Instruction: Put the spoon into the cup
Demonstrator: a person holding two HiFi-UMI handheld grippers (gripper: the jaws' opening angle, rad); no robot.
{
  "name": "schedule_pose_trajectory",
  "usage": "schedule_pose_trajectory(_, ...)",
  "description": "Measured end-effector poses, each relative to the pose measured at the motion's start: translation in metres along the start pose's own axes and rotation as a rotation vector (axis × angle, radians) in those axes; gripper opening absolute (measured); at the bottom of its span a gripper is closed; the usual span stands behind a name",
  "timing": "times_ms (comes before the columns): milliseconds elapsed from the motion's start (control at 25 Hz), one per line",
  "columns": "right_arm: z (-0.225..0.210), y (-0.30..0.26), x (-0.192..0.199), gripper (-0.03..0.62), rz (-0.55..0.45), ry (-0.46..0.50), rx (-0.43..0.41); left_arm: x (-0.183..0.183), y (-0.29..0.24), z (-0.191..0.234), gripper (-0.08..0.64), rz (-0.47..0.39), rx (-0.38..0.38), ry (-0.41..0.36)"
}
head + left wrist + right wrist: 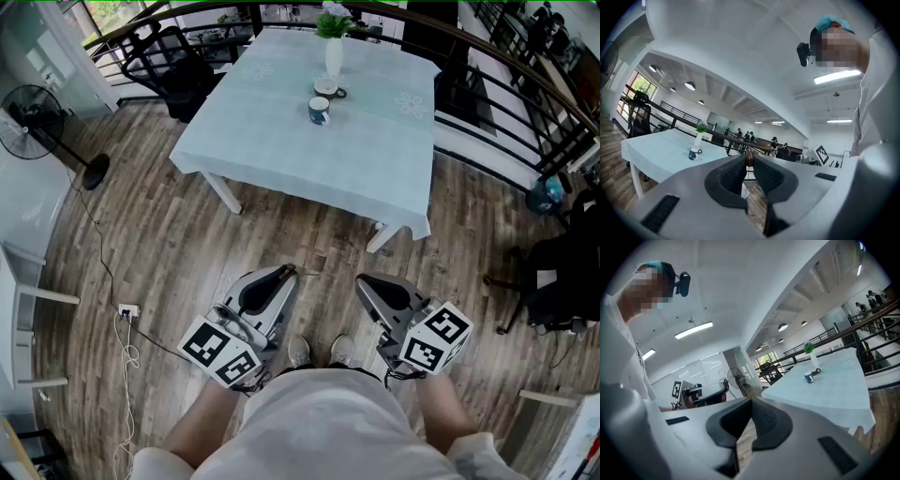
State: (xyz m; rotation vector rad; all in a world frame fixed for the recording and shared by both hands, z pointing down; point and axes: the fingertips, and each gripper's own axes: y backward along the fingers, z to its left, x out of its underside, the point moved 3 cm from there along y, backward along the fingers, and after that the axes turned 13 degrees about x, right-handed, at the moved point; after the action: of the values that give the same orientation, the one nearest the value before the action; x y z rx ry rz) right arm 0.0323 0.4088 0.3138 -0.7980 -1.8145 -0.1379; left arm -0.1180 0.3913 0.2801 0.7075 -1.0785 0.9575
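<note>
A blue cup (pixel 319 111) stands on the far table (pixel 272 141), beside a white cup (pixel 327 88) and a white vase with a plant (pixel 334 52). The blue cup (pixel 694 153) also shows small in both gripper views (pixel 808 377). I hold both grippers close to my body, well short of the table. My left gripper (pixel 286 271) is shut on a slim brown piece, apparently the spoon (pixel 749 158), of which only the end shows between the tips. Beside it, my right gripper (pixel 362 280) has its jaws together, and the right gripper view (pixel 751 400) shows nothing between them.
Wooden floor lies between me and the table. A standing fan (pixel 28 117) and a black chair (pixel 169 56) are at the left, a black railing (pixel 525 103) and dark chair (pixel 562 272) at the right. A power strip with a cable (pixel 128 309) lies on the floor.
</note>
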Motion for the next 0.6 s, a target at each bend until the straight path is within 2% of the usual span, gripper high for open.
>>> schedule_pose_trajectory(600, -0.018, 0.007, -0.002, 0.023, -0.022, -0.035, 0.002, 0.01, -0.012, -0.007, 0.06, -0.003, -0.029, 0.001)
